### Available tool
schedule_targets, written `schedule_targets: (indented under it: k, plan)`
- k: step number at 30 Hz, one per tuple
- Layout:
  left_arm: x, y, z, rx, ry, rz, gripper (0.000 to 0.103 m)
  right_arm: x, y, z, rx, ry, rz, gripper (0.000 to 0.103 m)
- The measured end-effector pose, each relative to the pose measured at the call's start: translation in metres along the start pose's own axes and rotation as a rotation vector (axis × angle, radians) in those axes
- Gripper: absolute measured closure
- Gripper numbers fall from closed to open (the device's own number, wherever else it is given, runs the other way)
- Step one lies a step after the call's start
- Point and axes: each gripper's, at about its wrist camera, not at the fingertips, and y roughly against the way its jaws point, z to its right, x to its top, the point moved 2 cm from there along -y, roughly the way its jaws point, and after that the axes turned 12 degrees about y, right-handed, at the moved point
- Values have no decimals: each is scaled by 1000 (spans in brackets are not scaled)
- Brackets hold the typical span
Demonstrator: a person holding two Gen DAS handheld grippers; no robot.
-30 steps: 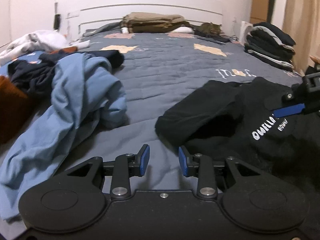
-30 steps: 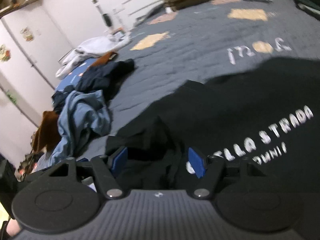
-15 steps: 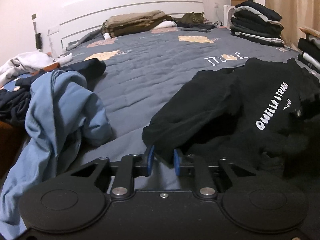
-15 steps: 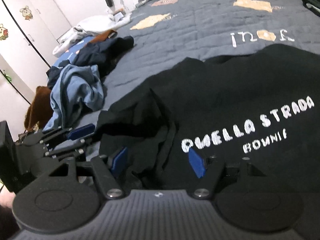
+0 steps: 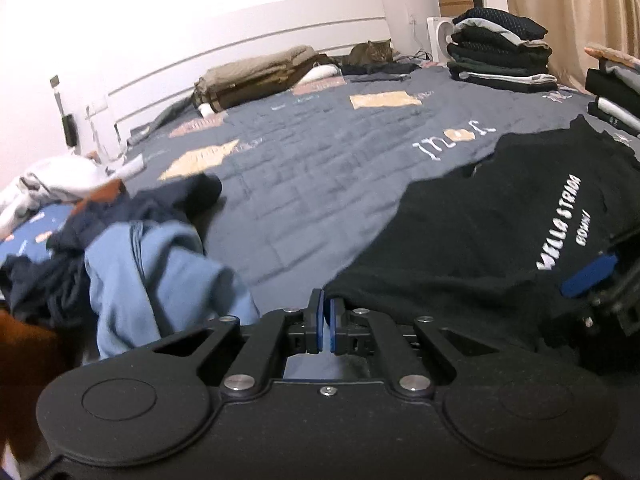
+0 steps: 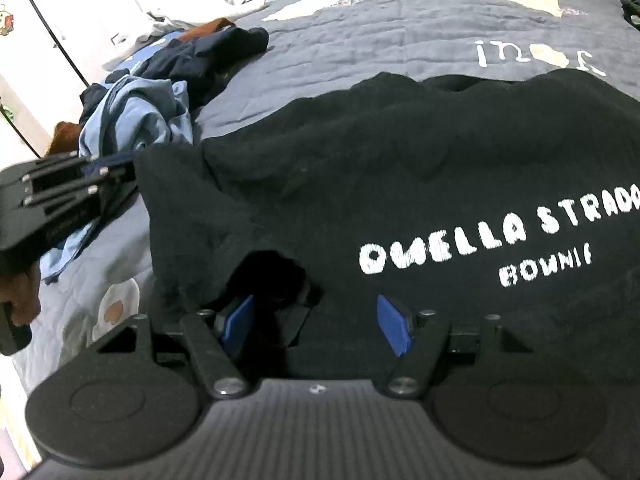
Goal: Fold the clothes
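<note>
A: Black shirt [image 6: 400, 184]?
B: Spread on grey bed quilt [image 5: 320, 168], print up.
A: Left gripper [image 5: 325, 320]?
B: Clamped on its corner edge.
A: Right gripper [image 6: 316, 324]?
B: Jaws apart over shirt, gripping nothing. Blue garment [image 5: 152, 276] heaped nearby.

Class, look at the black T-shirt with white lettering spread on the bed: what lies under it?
The black T-shirt lies on the grey-blue quilt, which shows around its edges. Whatever is directly beneath the shirt is covered, so nothing more can be told.
</note>
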Motion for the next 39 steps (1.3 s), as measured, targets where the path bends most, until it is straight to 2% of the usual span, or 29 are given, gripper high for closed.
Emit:
schedule_targets:
  k: [4, 11, 12, 14, 23, 27, 31, 36, 39]
  plan:
    - [13, -7, -1, 26, 14, 30, 100, 1, 1, 3, -4, -12, 15, 36]
    - [4, -29, 0, 36, -8, -103, 95, 3, -1, 5, 0, -18, 17, 36]
    - [1, -29, -1, 29, -3, -112, 92, 3, 0, 5, 1, -14, 19, 36]
    - [-6, -26, -3, 19, 11, -124, 72, 3, 0, 4, 4, -11, 22, 36]
    - [-41, 11, -1, -17, 110, -127, 59, 8, 10, 8, 4, -30, 73, 36]
    - [-50, 31, 11, -114, 224, -133, 56, 12, 15, 12, 24, -56, 98, 36]
    - [-58, 41, 28, -148, 249, -123, 56, 14, 22, 12, 47, -70, 125, 36]
    - [-65, 26, 29, -181, 414, -169, 56, 16, 24, 10, 74, -79, 142, 36]
    - [-70, 18, 27, -228, 514, -187, 57, 16, 24, 9, 80, -73, 140, 36]
